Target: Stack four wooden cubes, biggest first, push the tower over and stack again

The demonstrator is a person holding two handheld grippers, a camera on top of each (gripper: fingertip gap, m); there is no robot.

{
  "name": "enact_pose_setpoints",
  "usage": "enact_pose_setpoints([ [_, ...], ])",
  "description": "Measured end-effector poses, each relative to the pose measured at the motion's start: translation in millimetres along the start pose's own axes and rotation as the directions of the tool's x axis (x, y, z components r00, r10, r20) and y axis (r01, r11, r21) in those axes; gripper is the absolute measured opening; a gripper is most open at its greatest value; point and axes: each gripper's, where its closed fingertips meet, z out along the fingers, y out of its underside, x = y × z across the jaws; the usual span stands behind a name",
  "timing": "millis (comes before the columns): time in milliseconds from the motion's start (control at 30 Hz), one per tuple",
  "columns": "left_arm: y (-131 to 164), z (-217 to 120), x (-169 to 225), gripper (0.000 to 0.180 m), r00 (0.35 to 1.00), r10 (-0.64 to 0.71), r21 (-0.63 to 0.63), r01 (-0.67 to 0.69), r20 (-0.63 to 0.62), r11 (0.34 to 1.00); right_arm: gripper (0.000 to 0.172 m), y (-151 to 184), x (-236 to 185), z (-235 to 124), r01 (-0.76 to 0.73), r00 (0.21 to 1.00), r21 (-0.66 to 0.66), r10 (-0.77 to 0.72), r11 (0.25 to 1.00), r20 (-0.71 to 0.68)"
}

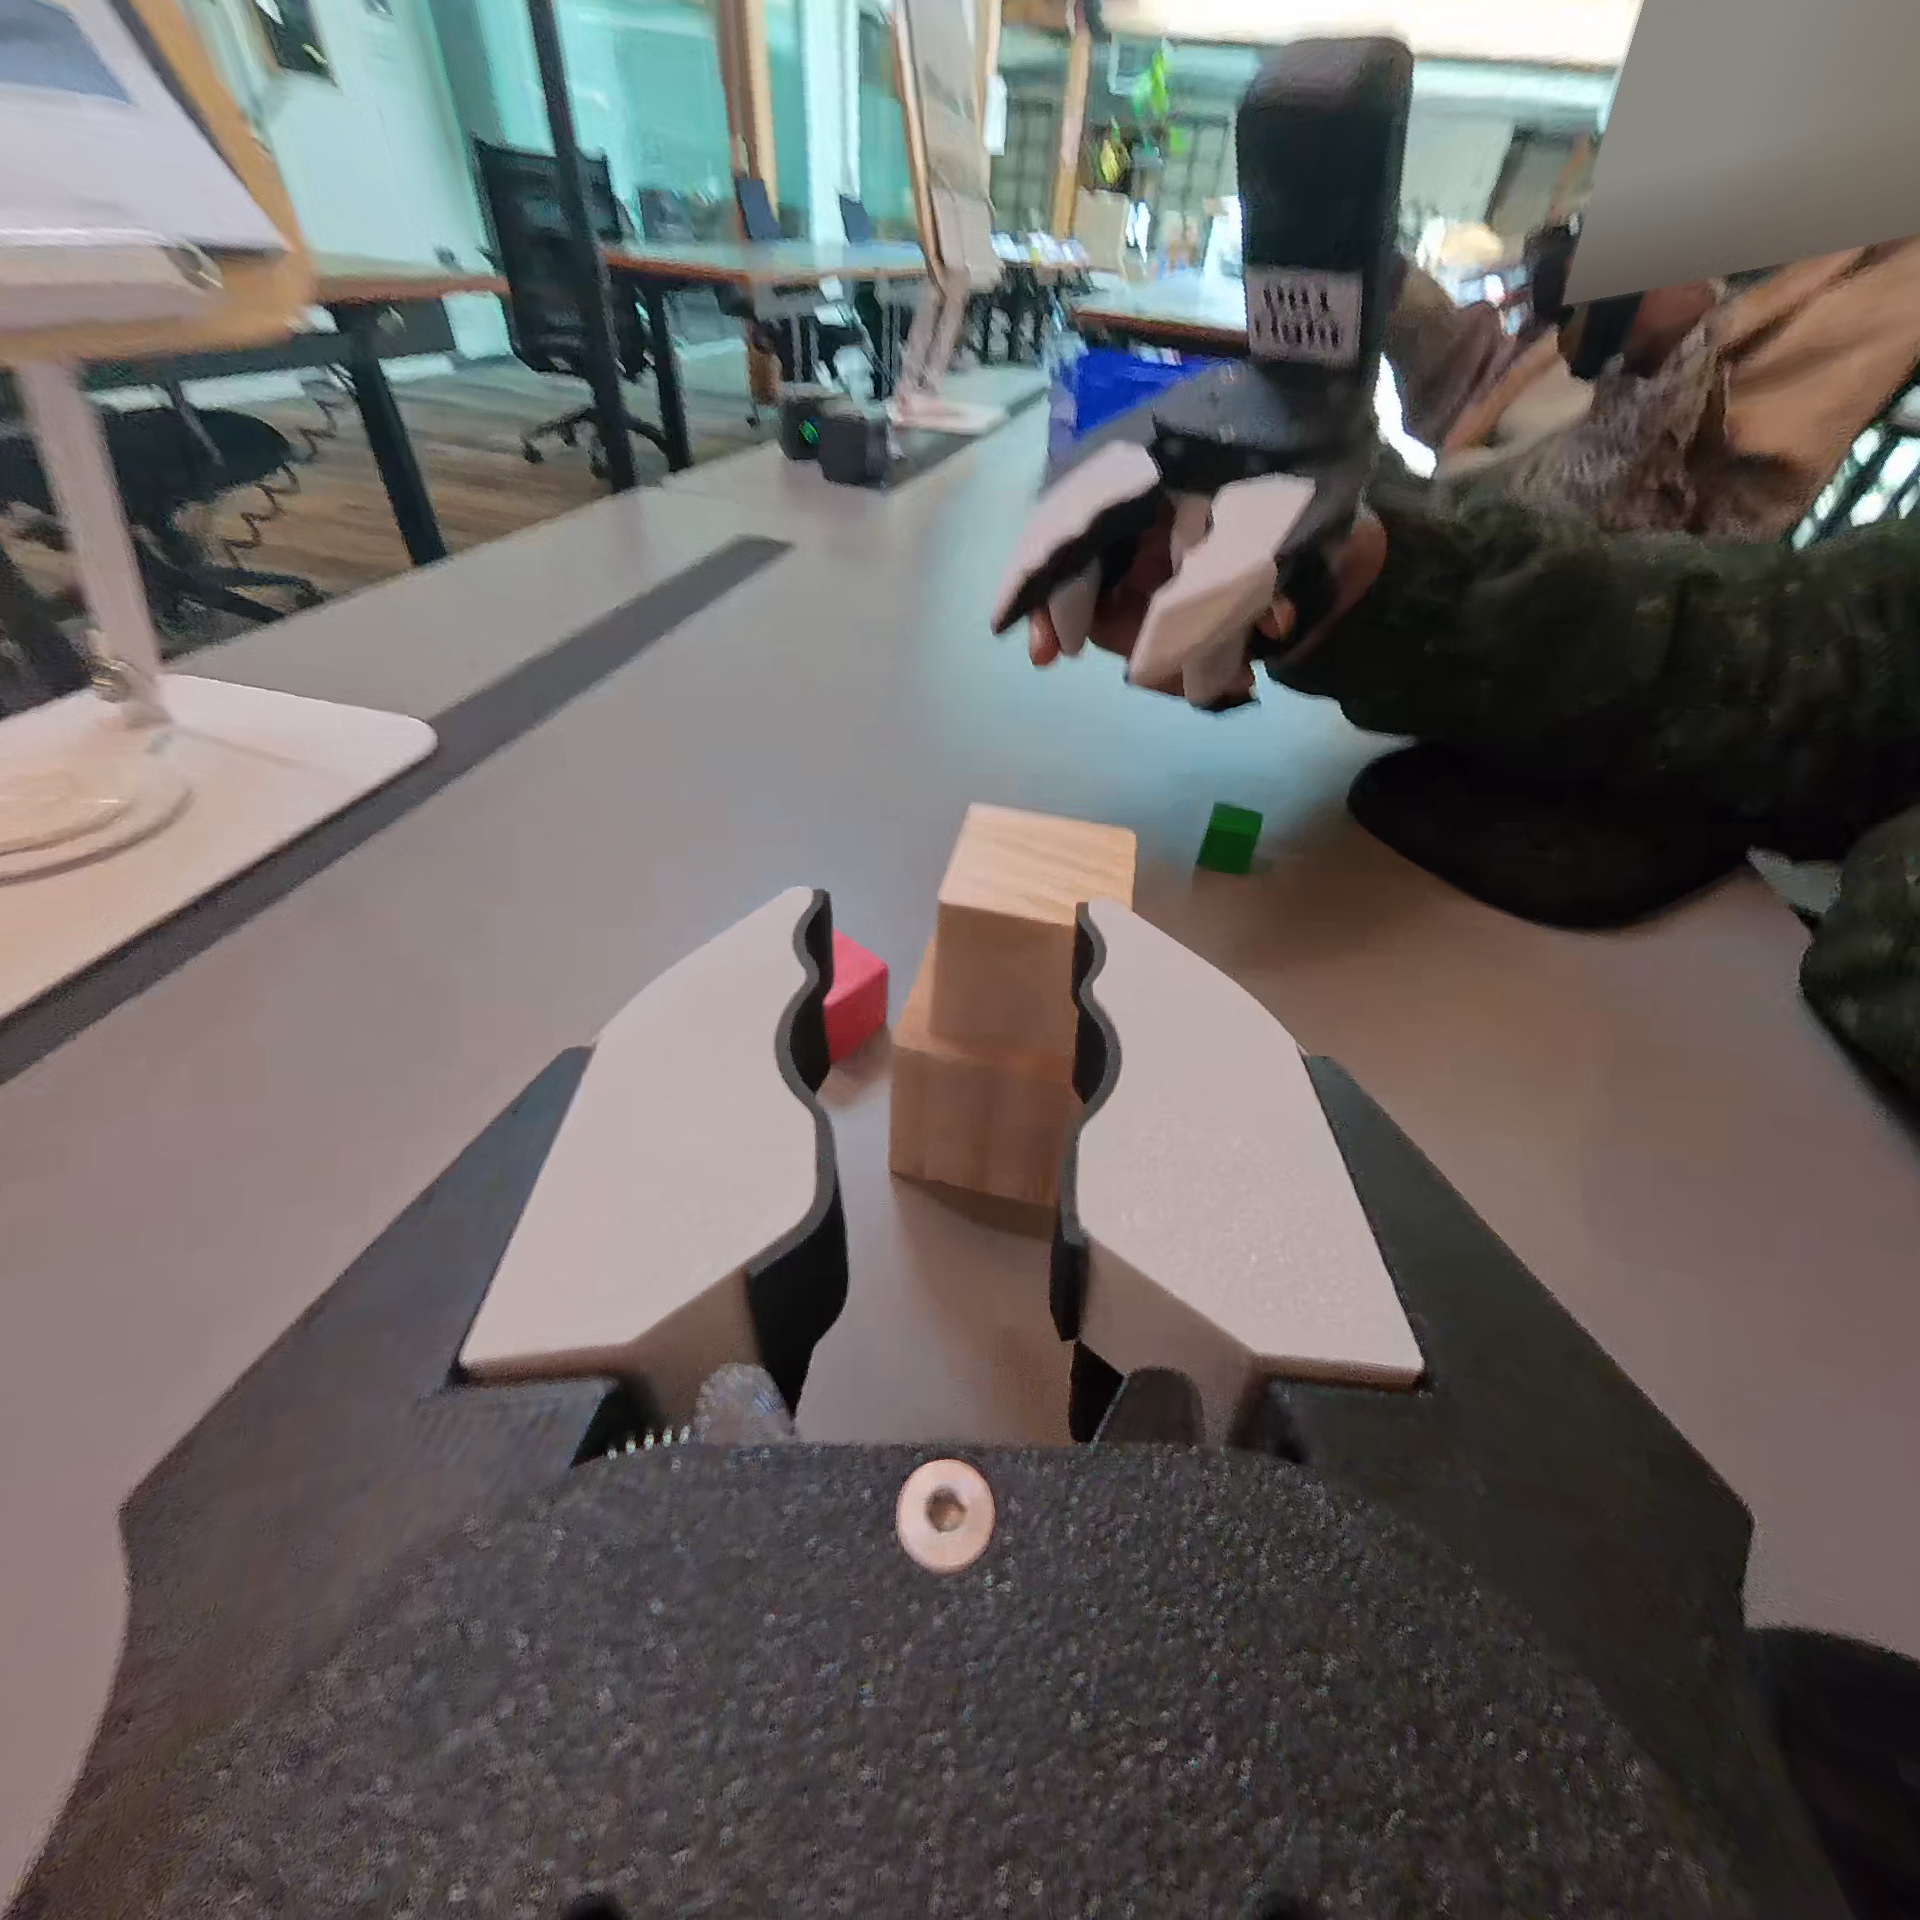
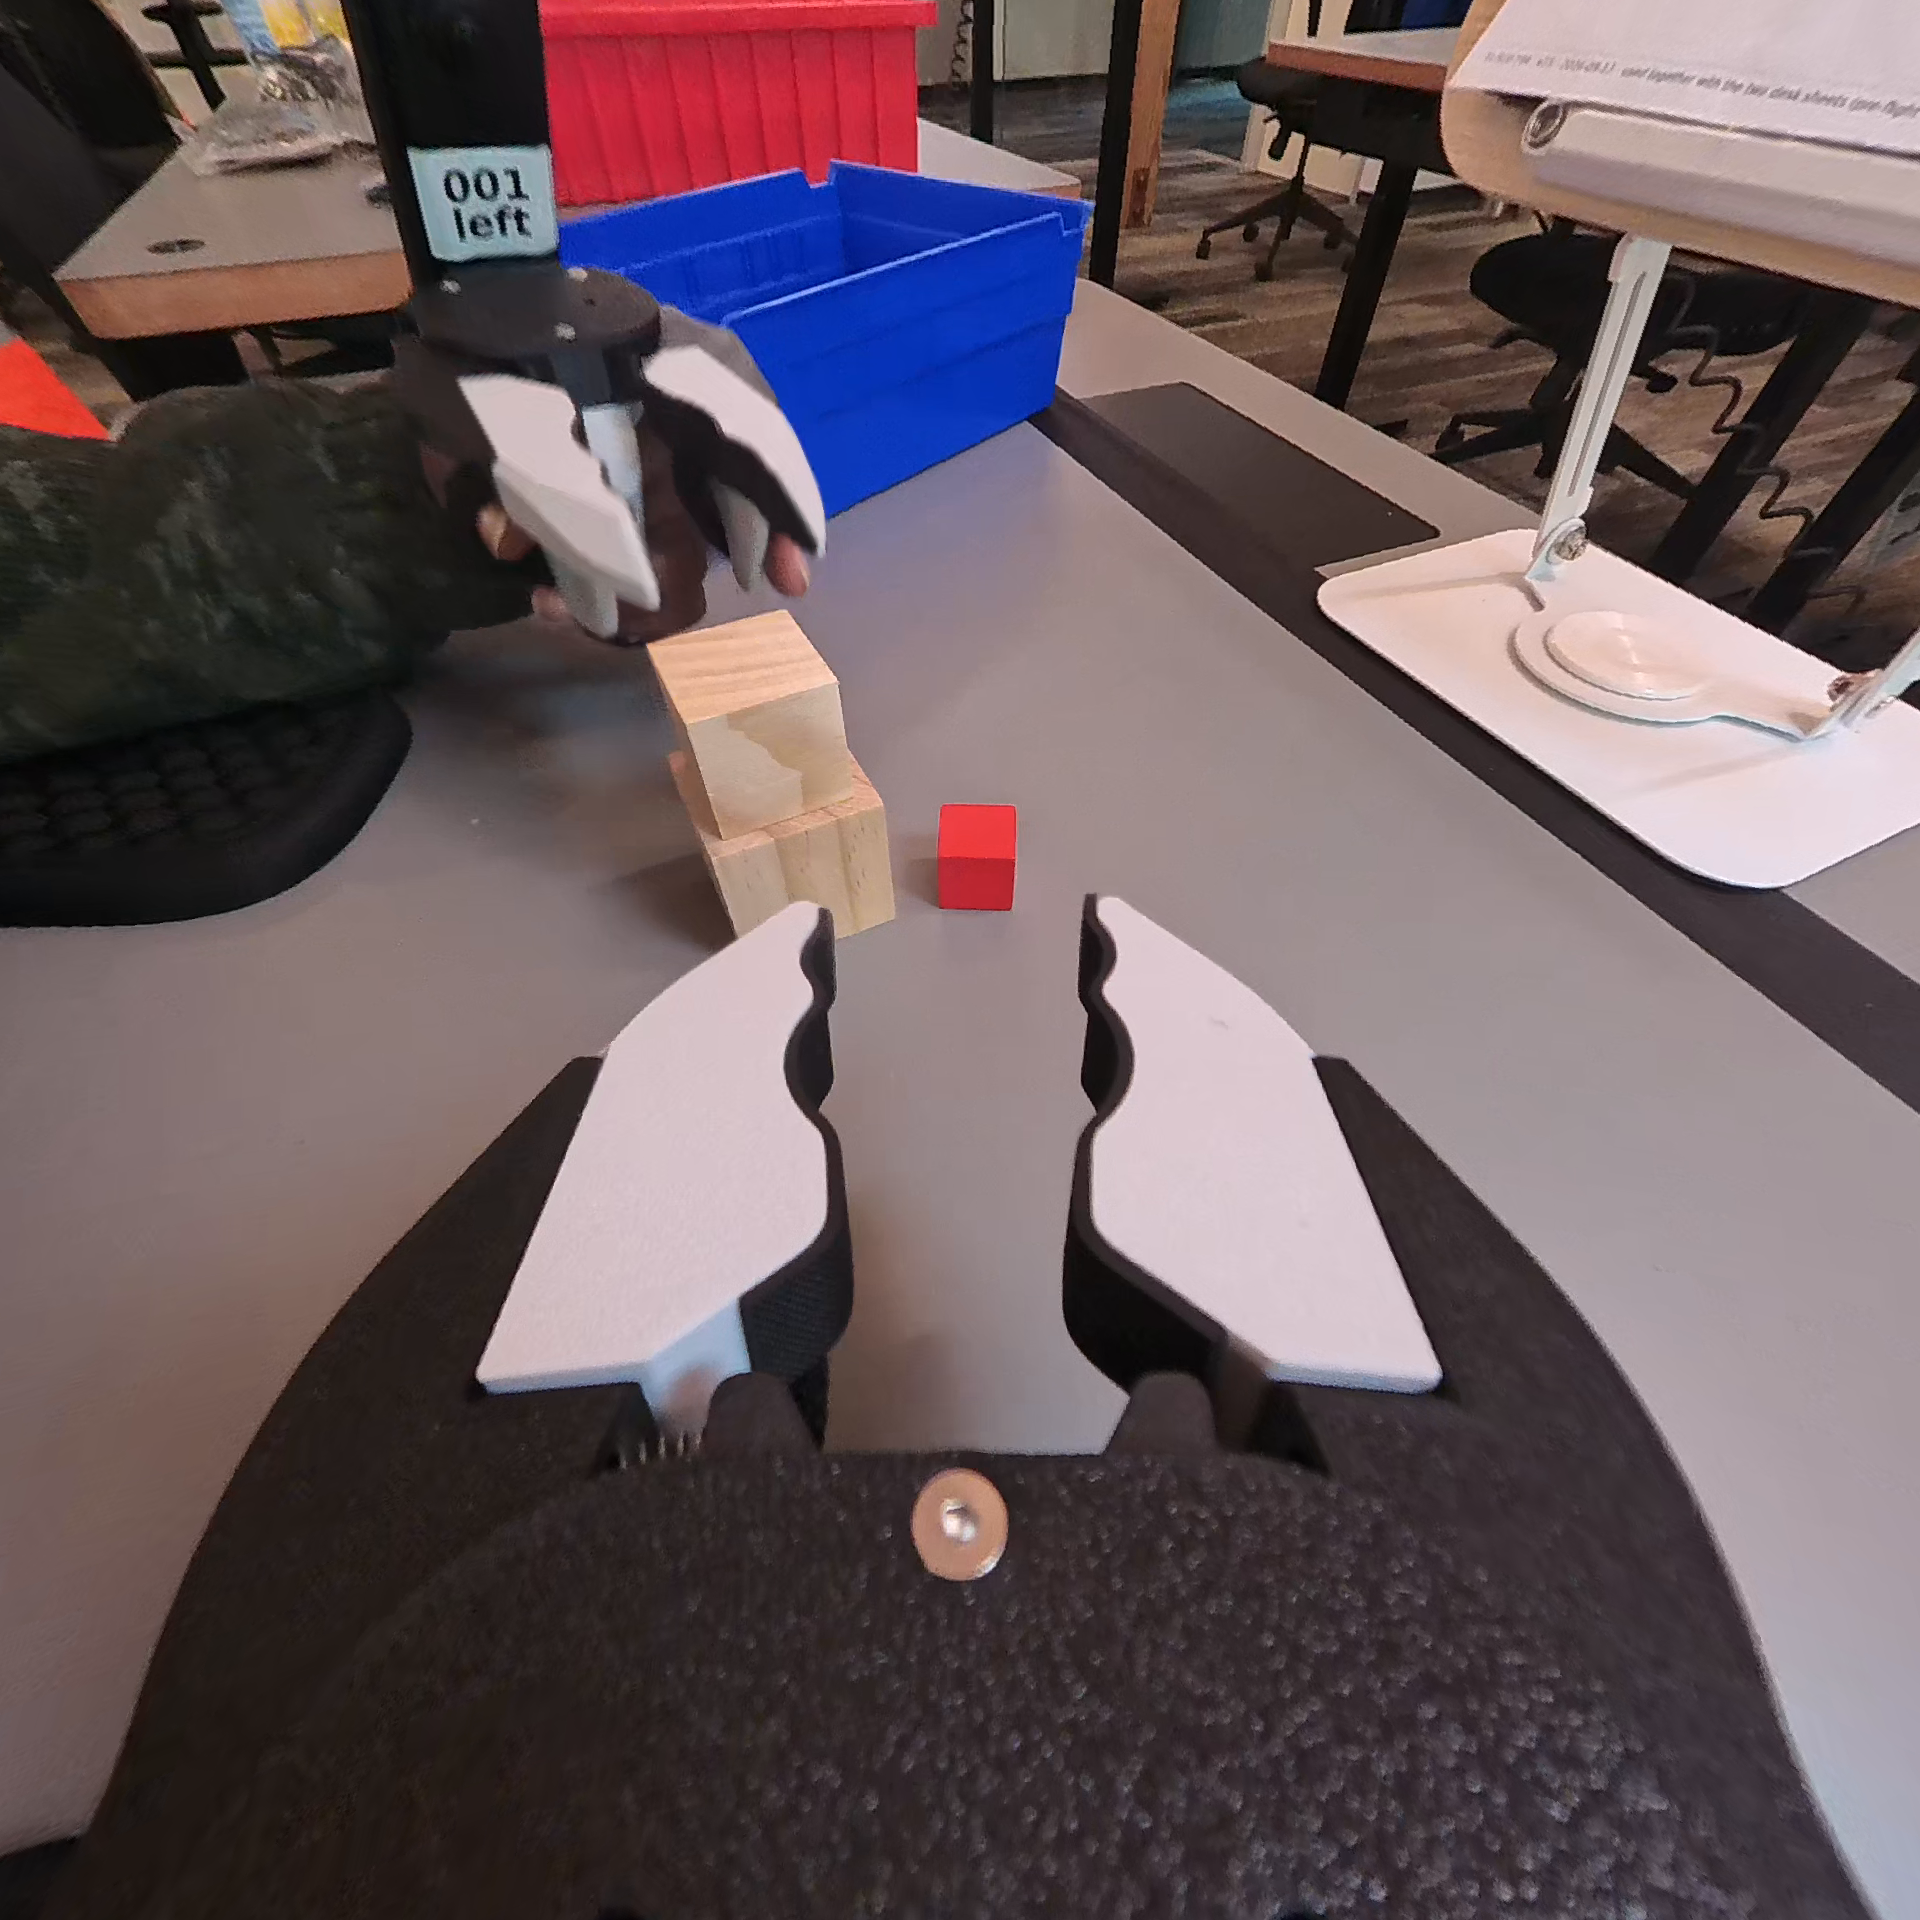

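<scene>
Left wrist view: the left claw (image 1: 954,966) hangs low over the grey desk (image 1: 582,914) with its 2 fingers spread and nothing gripped. Just beyond the fingertips stands a stack of 2 wooden blocks: the upper wooden block (image 1: 1023,914) sits askew on the lower wooden block (image 1: 977,1127). The right fingertip overlaps the stack's edge in this view; whether it touches cannot be told, while the left fingertip stands clear of the wood. A red cube (image 1: 854,992) lies on the desk just left of the stack, partly behind the left fingertip. A green cube (image 1: 1228,836) lies to the right of the stack and farther off. Above and beyond the stack the right claw (image 1: 1117,582) is held in the air by a hand (image 1: 1340,571), its fingers parted and bare. A white stand base (image 1: 197,769) sits well left of the stack.

Right wrist view: the right claw (image 2: 956,966) is released, only bare desk between its fingers. The red cube (image 2: 977,857) stands just beyond the fingertips, immediately right of the stack. The stack's lower block (image 2: 805,868) carries the upper block (image 2: 764,717) turned slightly. The left claw (image 2: 717,561) hovers above the stack's far left side, fingers apart. A blue bin (image 2: 914,332) sits behind the stack.
</scene>
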Motion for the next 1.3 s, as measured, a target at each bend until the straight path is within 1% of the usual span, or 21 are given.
enact_pose_setpoints([
  [100,-29.4,-15.7,-9.1,0.041,0.998,-0.060,0.174,0.054,0.035,0.983,0.046,5.5,0.3,2.4,0.010,1.000,-0.031,-0.010,0.999,-0.006],
  [133,-35.8,-20.8,-14.2,0.040,0.995,-0.077,0.213,0.062,0.062,0.975,0.046,6.7,0.0,2.5,0.011,1.000,-0.038,-0.011,0.999,-0.004],
  [167,-39.8,-25.4,-18.6,0.039,0.993,-0.084,0.238,0.061,0.089,0.969,0.046,8.5,-0.7,2.0,0.012,1.000,-0.052,-0.012,0.999,0.003],
  [233,-41.8,-32.4,-28.7,0.029,0.983,-0.091,0.256,0.047,0.161,0.966,0.046,15.6,-4.0,-0.3,0.019,0.999,-0.105,-0.015,0.994,0.031],
  [333,-34.6,-37.2,-48.6,0.011,0.948,-0.112,0.226,0.043,0.299,0.973,0.046,23.7,-2.6,-3.5,0.047,0.999,-0.161,-0.043,0.986,0.023],
  [400,-21.5,-37.4,-62.4,0.000,0.912,-0.106,0.154,0.048,0.396,0.987,0.044,26.4,-1.4,-2.8,0.049,0.999,-0.176,-0.047,0.983,0.014],
  [500,-3.5,-33.7,-75.6,0.000,0.870,-0.076,0.044,0.062,0.487,0.997,0.040,26.5,3.7,3.6,0.043,0.998,-0.171,-0.049,0.984,-0.033],
  [533,2.4,-31.1,-77.5,0.000,0.864,-0.058,0.005,0.064,0.500,0.998,0.039,26.1,6.4,6.7,0.040,0.997,-0.166,-0.050,0.985,-0.058],
  [633,21.9,-22.9,-81.9,0.000,0.847,0.003,-0.119,0.071,0.532,0.990,0.038,25.8,11.4,20.2,0.024,0.993,-0.157,-0.041,0.987,-0.107],
  [733,32.2,-16.4,-83.7,0.000,0.839,0.040,-0.178,0.069,0.542,0.982,0.040,29.4,11.5,45.5,0.027,0.996,-0.207,-0.045,0.978,-0.081],
  [800,34.0,-14.3,-83.3,0.000,0.839,0.042,-0.185,0.071,0.543,0.980,0.041,35.9,12.6,64.7,0.064,0.995,-0.269,-0.081,0.961,-0.053],
  [933,36.2,-15.5,-79.8,0.000,0.836,0.064,-0.199,0.055,0.545,0.978,0.043,48.1,7.7,98.6,0.127,0.992,-0.357,-0.119,0.926,0.045],
  [1033,34.7,-16.7,-78.2,0.000,0.837,0.067,-0.194,0.048,0.544,0.980,0.044,49.0,7.8,115.2,0.197,0.980,-0.378,-0.171,0.904,0.101],
  [1100,34.2,-16.4,-77.7,0.000,0.841,0.057,-0.186,0.053,0.538,0.981,0.041,45.9,7.2,122.5,0.213,0.976,-0.367,-0.177,0.906,0.129],
  [1167,34.8,-15.0,-76.5,0.000,0.849,0.057,-0.186,0.050,0.526,0.981,0.029,44.1,6.9,127.2,0.211,0.975,-0.353,-0.171,0.911,0.140],
  [1300,31.8,-10.5,-70.6,0.000,0.871,0.062,-0.177,0.028,0.487,0.984,0.029,43.7,11.6,119.3,0.209,0.977,-0.359,-0.176,0.910,0.122],
])
